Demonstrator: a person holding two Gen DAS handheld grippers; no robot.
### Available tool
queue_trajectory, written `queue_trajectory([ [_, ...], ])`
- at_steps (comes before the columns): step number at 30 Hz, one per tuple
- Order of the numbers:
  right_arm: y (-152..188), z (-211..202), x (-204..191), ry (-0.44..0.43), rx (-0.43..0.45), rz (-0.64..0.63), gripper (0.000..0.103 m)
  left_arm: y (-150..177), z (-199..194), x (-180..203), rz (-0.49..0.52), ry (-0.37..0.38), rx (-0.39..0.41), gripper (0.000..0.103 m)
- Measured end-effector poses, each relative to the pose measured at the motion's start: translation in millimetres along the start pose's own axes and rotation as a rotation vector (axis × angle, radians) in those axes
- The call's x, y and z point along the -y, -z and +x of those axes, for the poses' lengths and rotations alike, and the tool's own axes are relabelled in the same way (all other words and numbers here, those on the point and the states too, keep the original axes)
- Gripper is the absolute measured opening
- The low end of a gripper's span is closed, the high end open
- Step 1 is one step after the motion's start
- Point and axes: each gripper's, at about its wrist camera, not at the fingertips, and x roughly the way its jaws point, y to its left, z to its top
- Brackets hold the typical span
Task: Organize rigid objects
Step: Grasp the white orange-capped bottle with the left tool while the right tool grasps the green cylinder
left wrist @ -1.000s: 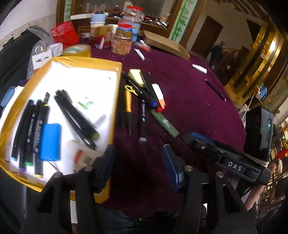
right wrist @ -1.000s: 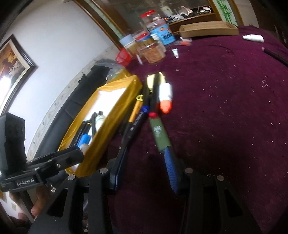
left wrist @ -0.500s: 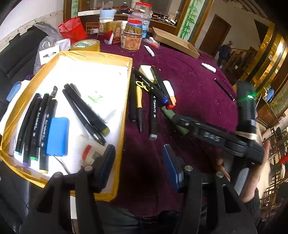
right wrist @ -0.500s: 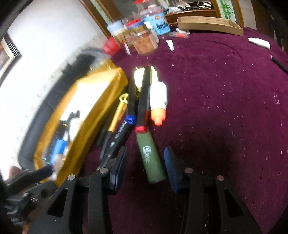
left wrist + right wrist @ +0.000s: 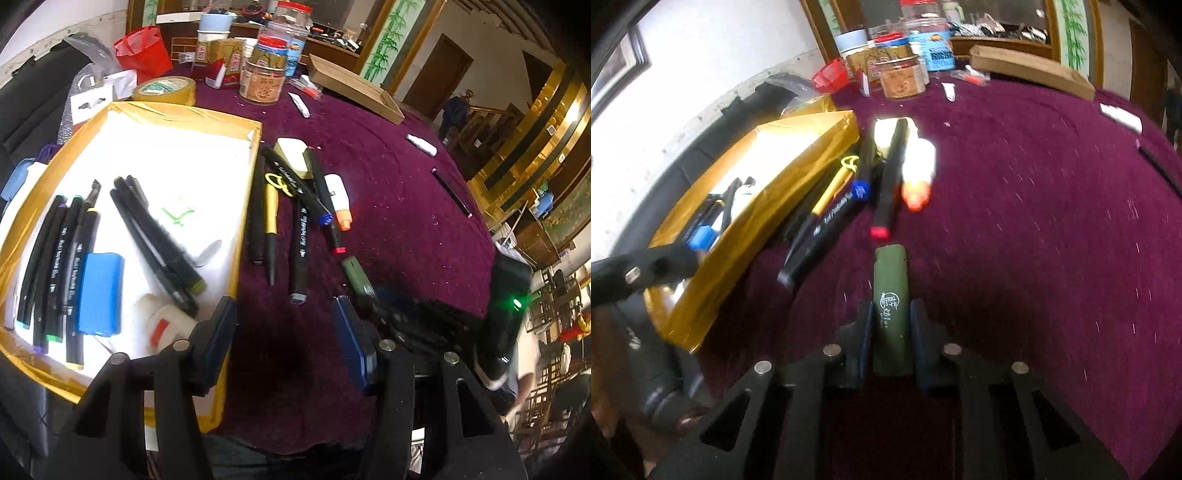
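A dark green marker lies on the purple tablecloth, with my right gripper around its near end. The jaws are closing and both blue pads touch its sides. In the left wrist view the same green marker shows, its near end in the blurred right gripper. My left gripper hangs open and holds nothing, above the cloth by the near right corner of the gold-edged tray. The tray holds several black markers and a blue block.
Beside the tray lie a yellow pen, black markers and a white bottle with an orange cap. Jars, a tape roll and a cardboard box stand at the far edge. A thin pen lies far right.
My right gripper has come down over the green marker and its jaws have narrowed from wide apart to touching it. The left gripper has kept still and open.
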Motion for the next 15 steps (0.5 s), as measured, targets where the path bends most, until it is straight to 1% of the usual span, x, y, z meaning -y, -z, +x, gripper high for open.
queue_trajectory([
  [3,9,-15,18,0.028,0.015,0.054,0.018,-4,10,9,0.020,0.004,-0.025,0.052],
  [5,9,-22,33,0.113,0.025,0.084,0.018,-7,16,15,0.033,0.003,-0.037,0.052],
  [7,7,-28,50,0.167,0.041,0.124,0.018,-12,23,24,0.056,0.006,-0.046,0.052],
  [8,6,-30,59,0.173,0.050,0.151,0.018,-15,25,29,0.070,0.001,-0.048,0.052],
  [10,6,-32,70,0.152,0.085,0.184,0.018,-23,29,39,0.091,0.001,-0.038,0.052],
  [12,6,-34,74,0.151,0.098,0.202,0.018,-34,35,47,0.093,0.015,-0.039,0.052],
  [14,4,-33,71,0.173,0.104,0.201,0.018,-45,43,54,0.086,0.042,-0.044,0.052],
  [15,4,-33,71,0.181,0.109,0.205,0.018,-52,50,58,0.082,0.041,-0.047,0.052],
])
